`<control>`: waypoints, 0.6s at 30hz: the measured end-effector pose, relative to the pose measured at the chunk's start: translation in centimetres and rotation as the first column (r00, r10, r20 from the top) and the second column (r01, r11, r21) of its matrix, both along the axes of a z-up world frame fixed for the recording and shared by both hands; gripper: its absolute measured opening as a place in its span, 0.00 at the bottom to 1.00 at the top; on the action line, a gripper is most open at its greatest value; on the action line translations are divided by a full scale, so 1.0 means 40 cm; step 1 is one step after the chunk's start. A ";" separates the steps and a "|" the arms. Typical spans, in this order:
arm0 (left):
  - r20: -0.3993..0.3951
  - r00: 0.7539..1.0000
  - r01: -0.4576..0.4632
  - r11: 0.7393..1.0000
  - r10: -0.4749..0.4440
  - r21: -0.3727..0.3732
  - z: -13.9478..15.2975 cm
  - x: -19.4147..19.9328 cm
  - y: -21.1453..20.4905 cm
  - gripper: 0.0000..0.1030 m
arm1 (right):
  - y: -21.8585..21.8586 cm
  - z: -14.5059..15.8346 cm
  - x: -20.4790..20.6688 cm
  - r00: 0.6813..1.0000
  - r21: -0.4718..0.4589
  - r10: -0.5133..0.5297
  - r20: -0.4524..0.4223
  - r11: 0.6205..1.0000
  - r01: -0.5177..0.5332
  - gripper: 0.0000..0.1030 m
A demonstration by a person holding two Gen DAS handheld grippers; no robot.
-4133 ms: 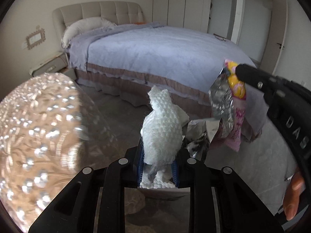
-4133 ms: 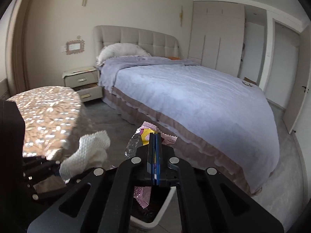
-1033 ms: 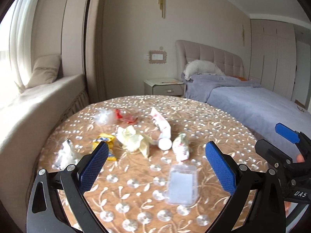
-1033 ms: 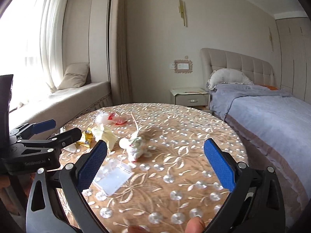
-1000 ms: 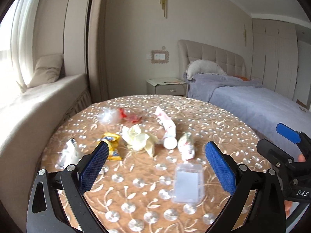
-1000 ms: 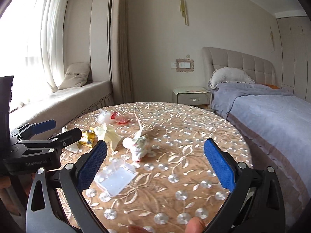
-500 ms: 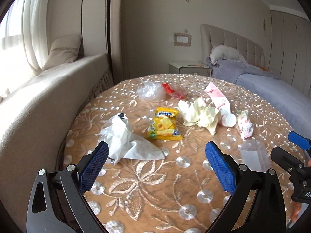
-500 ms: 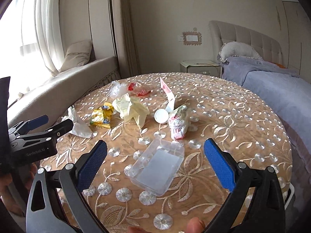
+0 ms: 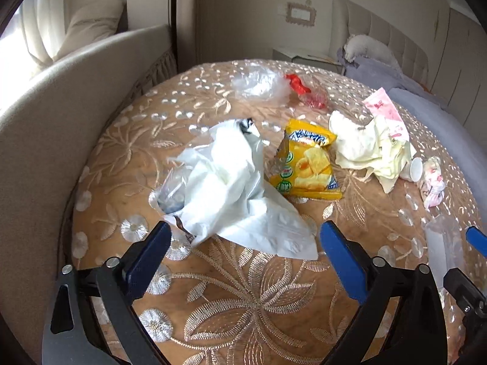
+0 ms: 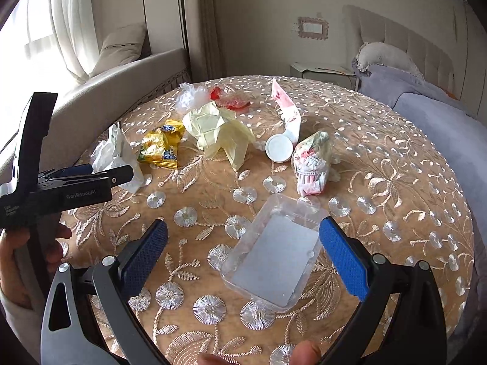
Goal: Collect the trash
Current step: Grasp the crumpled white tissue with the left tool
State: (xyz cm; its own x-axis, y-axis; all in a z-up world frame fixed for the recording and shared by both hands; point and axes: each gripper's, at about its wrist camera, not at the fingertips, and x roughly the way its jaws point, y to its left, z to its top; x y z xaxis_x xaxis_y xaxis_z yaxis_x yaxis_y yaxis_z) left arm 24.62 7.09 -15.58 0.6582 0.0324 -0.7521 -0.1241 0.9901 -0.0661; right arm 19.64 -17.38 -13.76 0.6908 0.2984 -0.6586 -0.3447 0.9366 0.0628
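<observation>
Both grippers are hanging spread wide and empty over the round tabletop, each lining up on a piece of trash: the left gripper is framing the crumpled white bag, the right gripper the clear plastic tray. The tray's near corner is looking blurred, and no bin is showing in either view.
</observation>
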 end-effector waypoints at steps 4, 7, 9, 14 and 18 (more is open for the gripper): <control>-0.029 0.999 0.021 0.999 -0.020 0.042 -0.014 0.013 -0.016 0.51 | 0.003 -0.010 0.009 1.000 -0.009 -0.002 -0.026 1.000 0.002 0.97; -0.028 0.999 0.041 0.995 -0.039 0.090 -0.015 0.014 -0.032 0.20 | 0.009 -0.015 0.013 0.999 -0.021 0.004 -0.039 1.000 -0.005 0.97; -0.025 0.999 0.046 0.995 -0.044 0.089 -0.013 0.014 -0.033 0.00 | 0.009 -0.015 0.013 0.999 -0.024 0.008 -0.038 1.000 -0.009 0.97; 0.024 1.000 -0.002 0.995 0.000 0.097 0.015 0.001 -0.008 0.00 | 0.009 -0.010 0.008 1.000 -0.017 0.009 -0.027 1.000 -0.010 0.97; 0.057 0.998 -0.003 0.996 -0.002 0.093 0.057 -0.002 0.008 0.40 | 0.007 -0.002 0.010 1.000 -0.011 0.010 -0.018 1.000 -0.011 0.97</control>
